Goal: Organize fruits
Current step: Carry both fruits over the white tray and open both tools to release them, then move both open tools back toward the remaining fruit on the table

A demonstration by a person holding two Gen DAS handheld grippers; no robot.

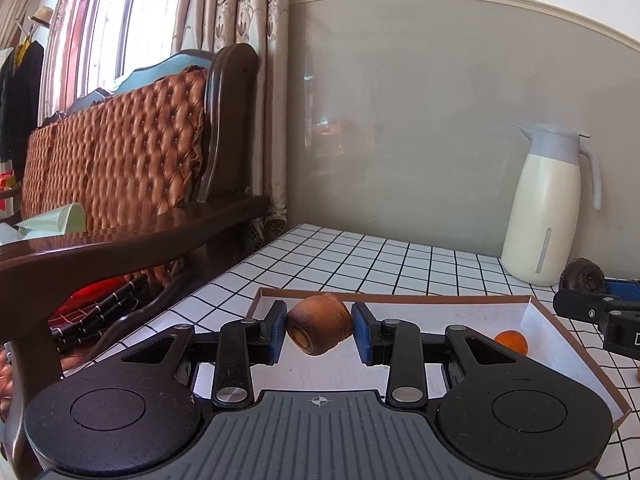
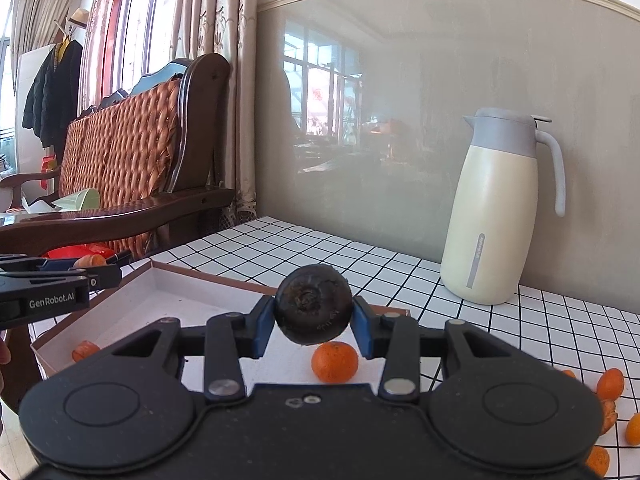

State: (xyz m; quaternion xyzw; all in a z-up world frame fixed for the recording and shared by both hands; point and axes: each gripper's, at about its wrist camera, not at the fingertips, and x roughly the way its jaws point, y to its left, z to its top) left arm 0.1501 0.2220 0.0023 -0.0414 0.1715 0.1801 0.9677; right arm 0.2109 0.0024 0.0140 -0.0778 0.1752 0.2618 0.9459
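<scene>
— Pinching what? 
— Left gripper (image 1: 319, 330) clamps a brown fruit (image 1: 319, 325) at frame centre; right gripper (image 2: 313, 318) grips a dark fruit (image 2: 313, 310), above the box (image 2: 160, 280).
— Beyond them? 
— A cream jug (image 2: 496, 216), right.

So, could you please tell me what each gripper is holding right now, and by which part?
The left gripper clamps a brown fruit by its sides. The right gripper clamps a dark, almost black fruit by its sides, above the box.

Gridded table (image 2: 304, 252) – box (image 2: 160, 300), jug (image 2: 496, 208), oranges (image 2: 610, 384).
</scene>
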